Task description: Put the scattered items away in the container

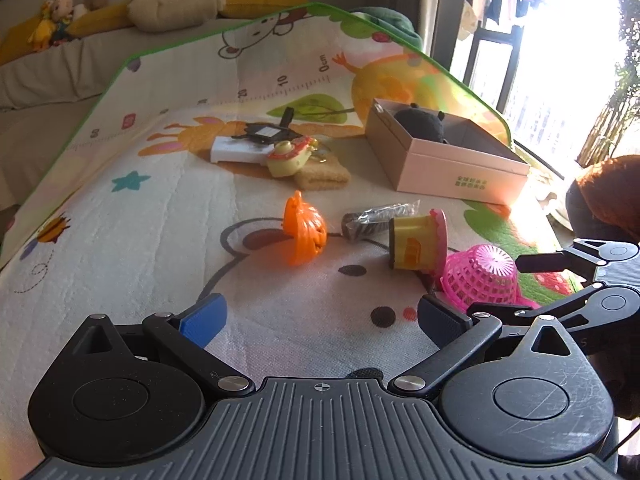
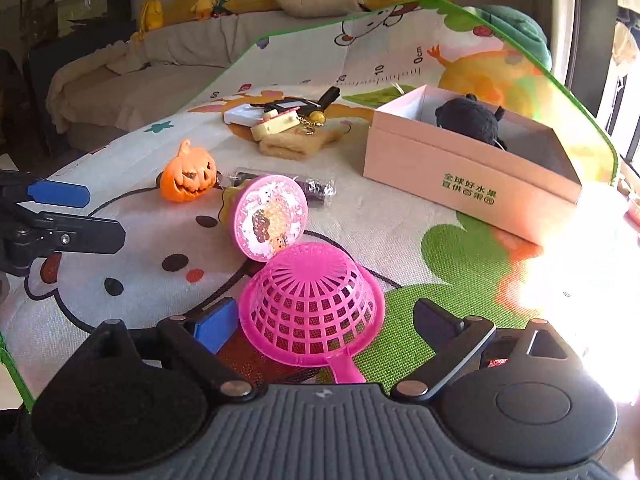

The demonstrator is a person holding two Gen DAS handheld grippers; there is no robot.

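One pink box [image 2: 460, 168], one orange pumpkin [image 2: 188, 176], one pink strainer [image 2: 312, 300], one black plush [image 2: 468, 120]

The black plush toy [image 2: 472, 120] is partly hidden by the pink box [image 2: 460, 168] wall, the strainer [image 2: 312, 304] handle is cut by the right tool [image 2: 324, 324] body, and the mat's [image 2: 580, 288] near-right corner is washed out by glare.

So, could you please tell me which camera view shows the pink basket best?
The right wrist view: the pink basket lies upside down between that gripper's open fingers, mesh and handle clear. The left wrist view shows it only partly, behind gripper parts.
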